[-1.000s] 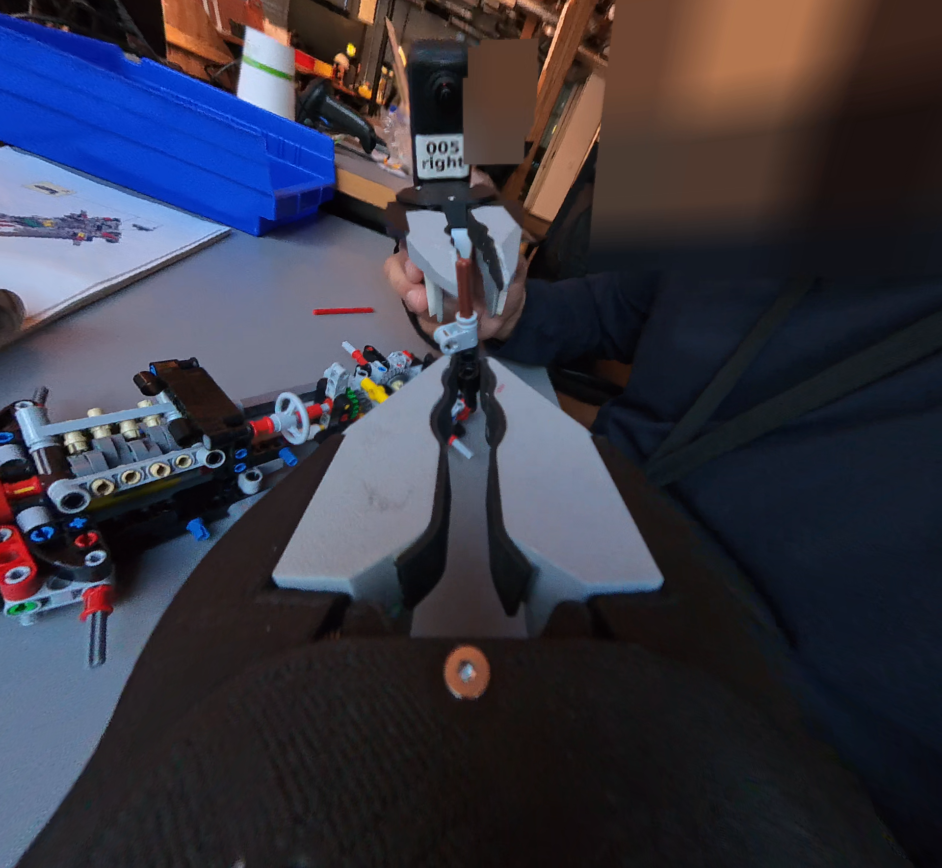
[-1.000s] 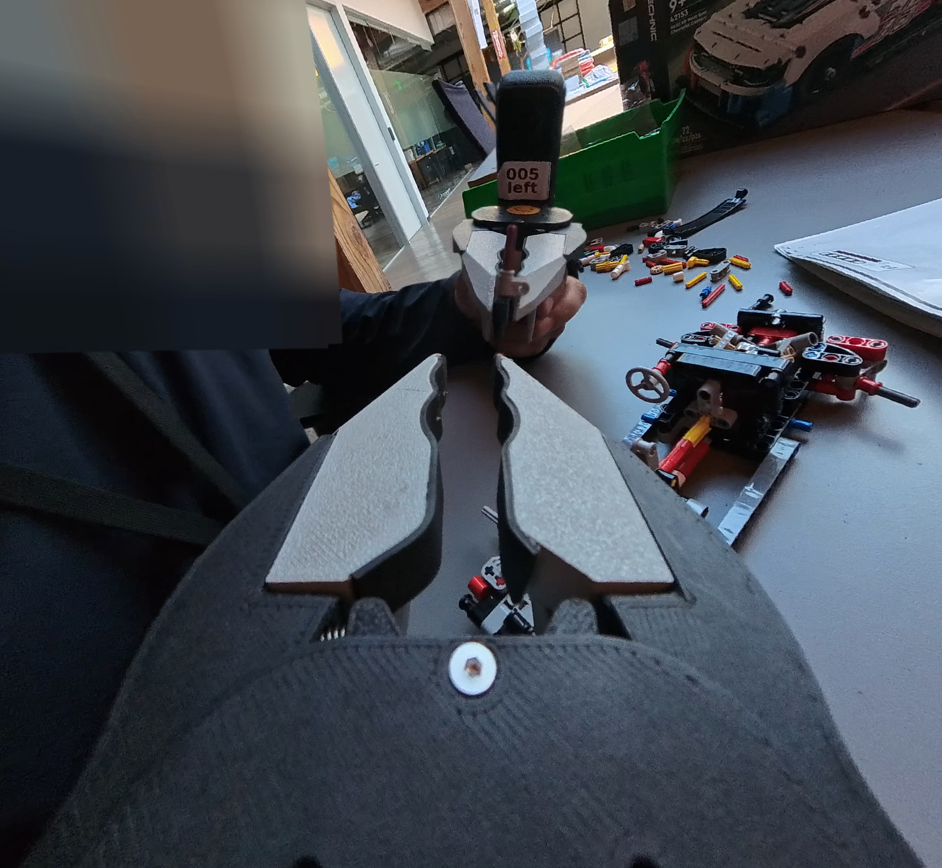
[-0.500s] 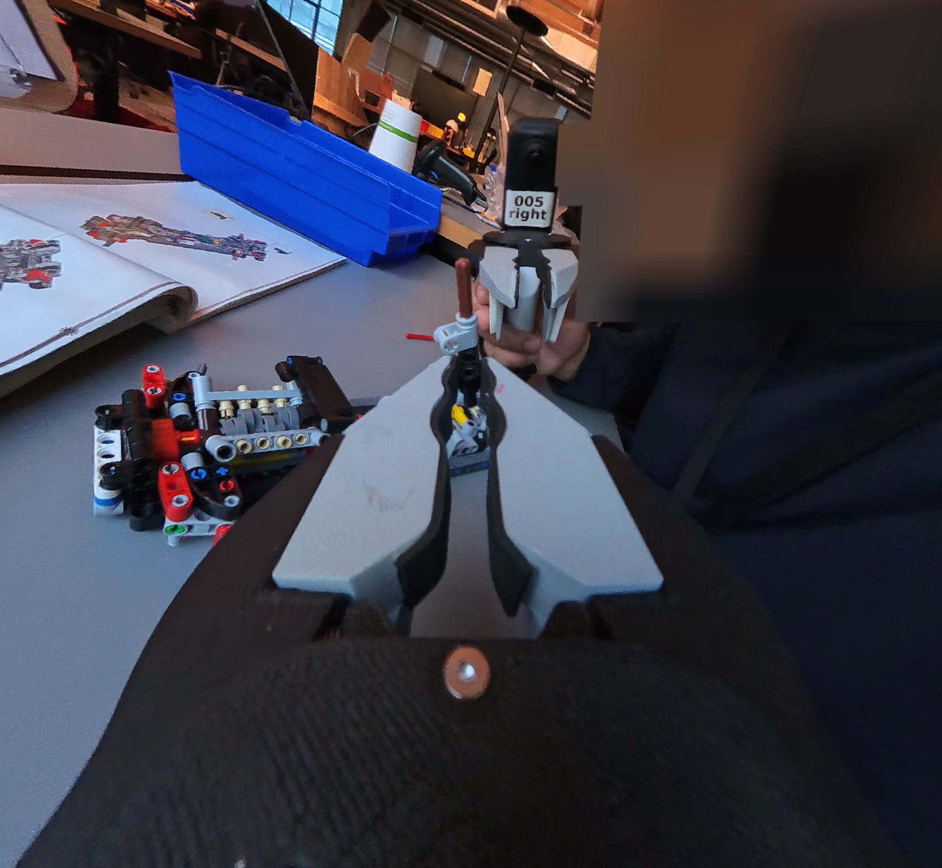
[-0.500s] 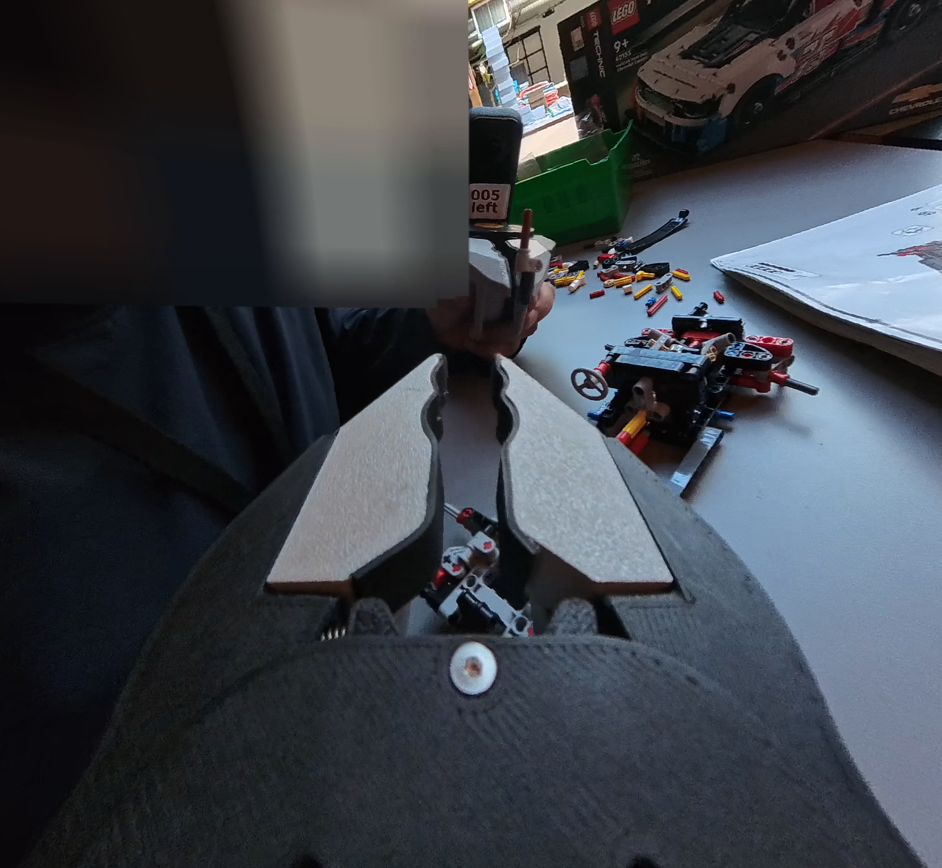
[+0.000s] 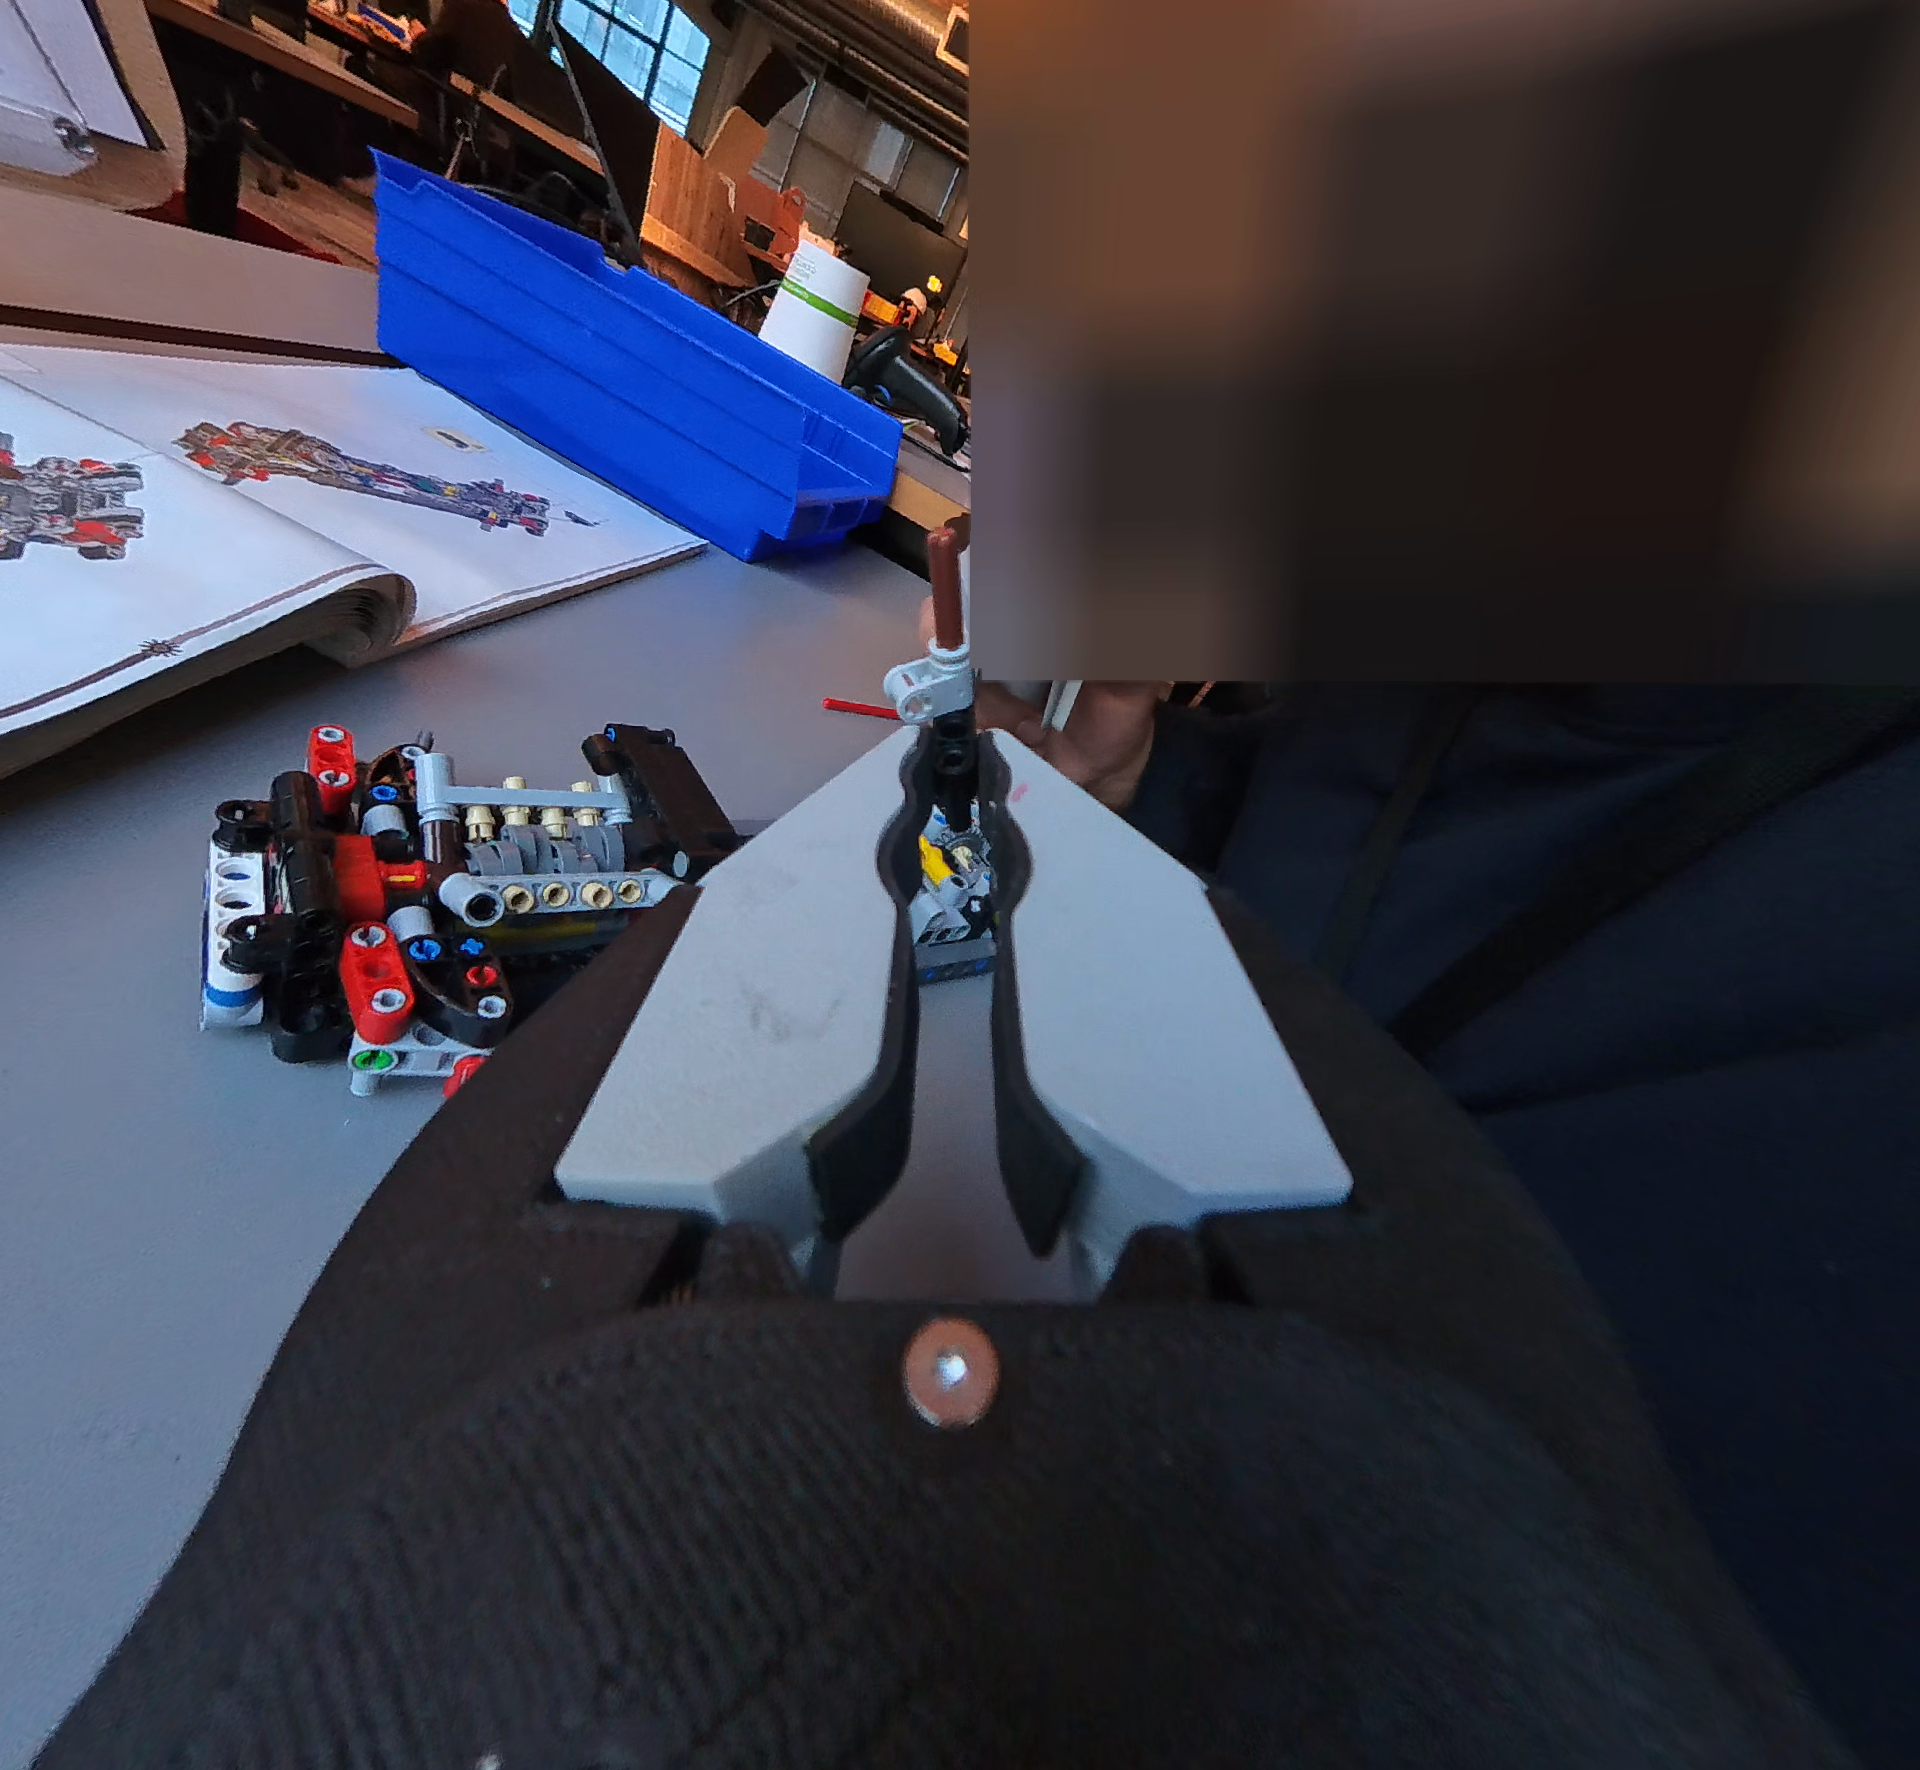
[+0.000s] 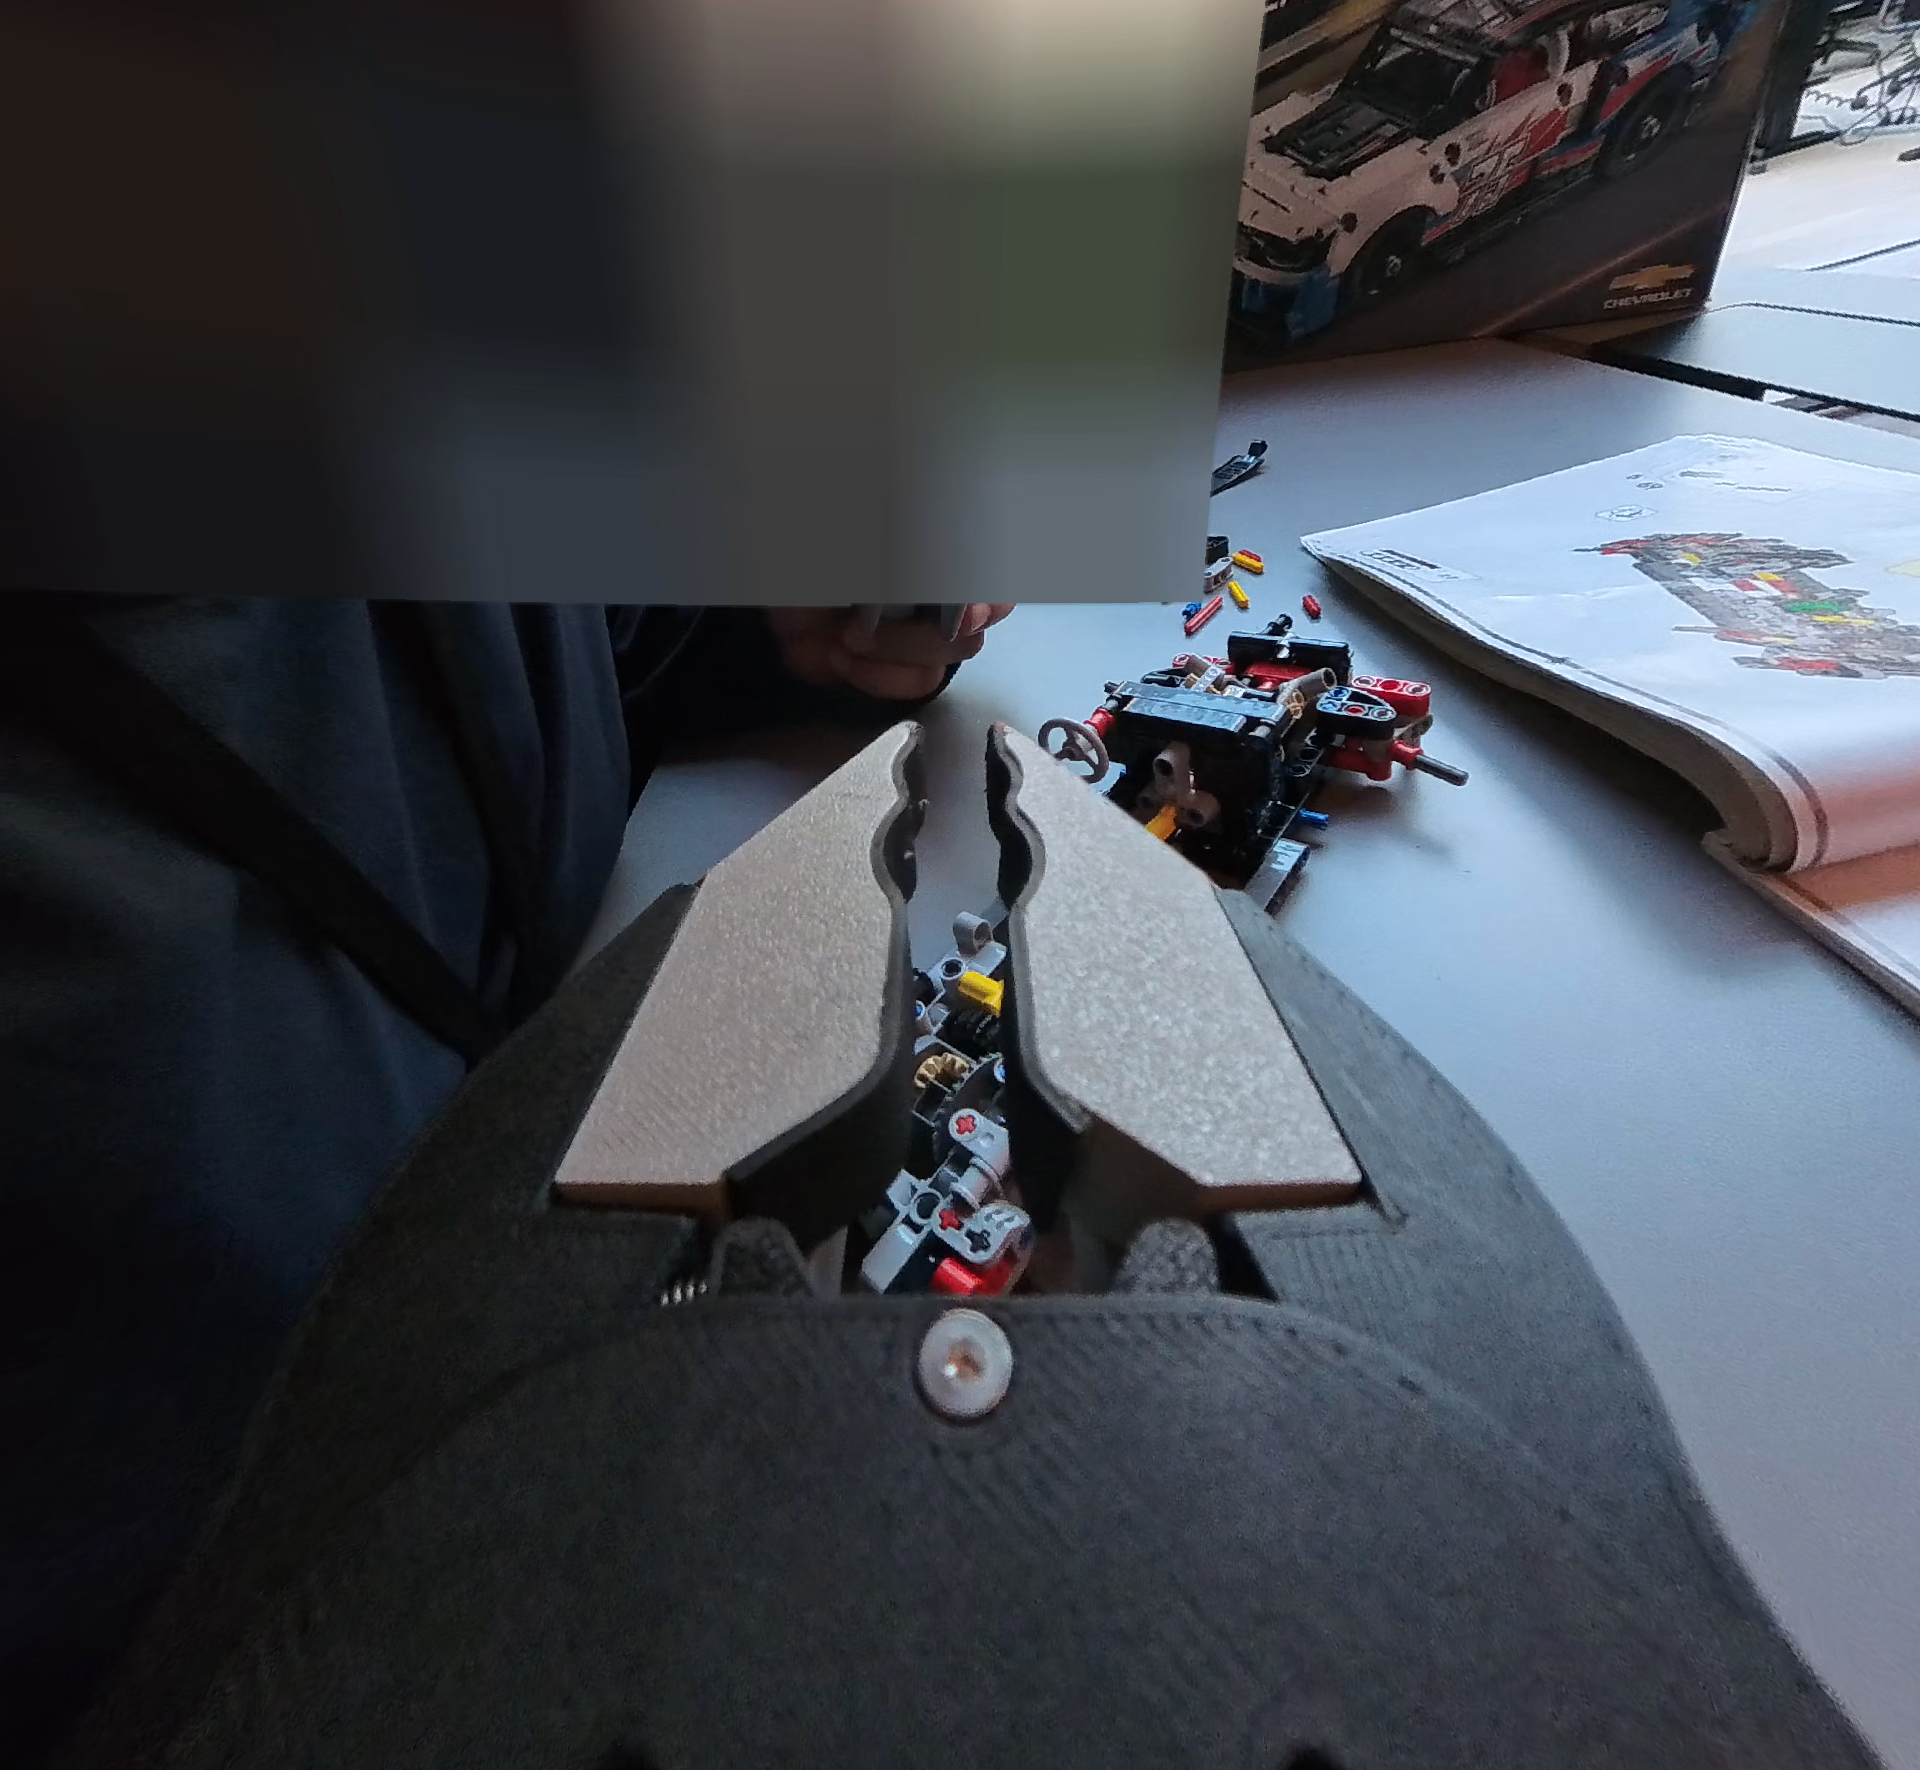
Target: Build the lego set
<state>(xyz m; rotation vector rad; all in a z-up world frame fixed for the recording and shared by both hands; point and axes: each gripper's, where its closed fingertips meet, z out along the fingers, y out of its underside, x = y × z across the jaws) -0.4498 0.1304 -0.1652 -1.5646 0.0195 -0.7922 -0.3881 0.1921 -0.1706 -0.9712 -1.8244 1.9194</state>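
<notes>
Left tool (image 5: 951, 764) grips a black rod (image 5: 952, 764) carrying a grey connector (image 5: 928, 683); right tool (image 6: 954, 764) hangs released above small parts (image 6: 961, 1097) on the surface (image 6: 1558, 1045), the toy chassis (image 6: 1226, 744) at its two o'clock.

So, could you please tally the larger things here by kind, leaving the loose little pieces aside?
Blue storage bins: 1
Open instruction booklets: 1
Printed cardboard boxes: 1
Brick assemblies on the table: 2, one large, one small
Stick-like brick piece gripped in the left claw: 1
Total: 6

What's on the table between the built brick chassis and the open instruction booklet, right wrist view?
Nothing: bare grey table separates the chassis from the booklet. Loose red and yellow pins lie beyond that gap, farther back.
</notes>
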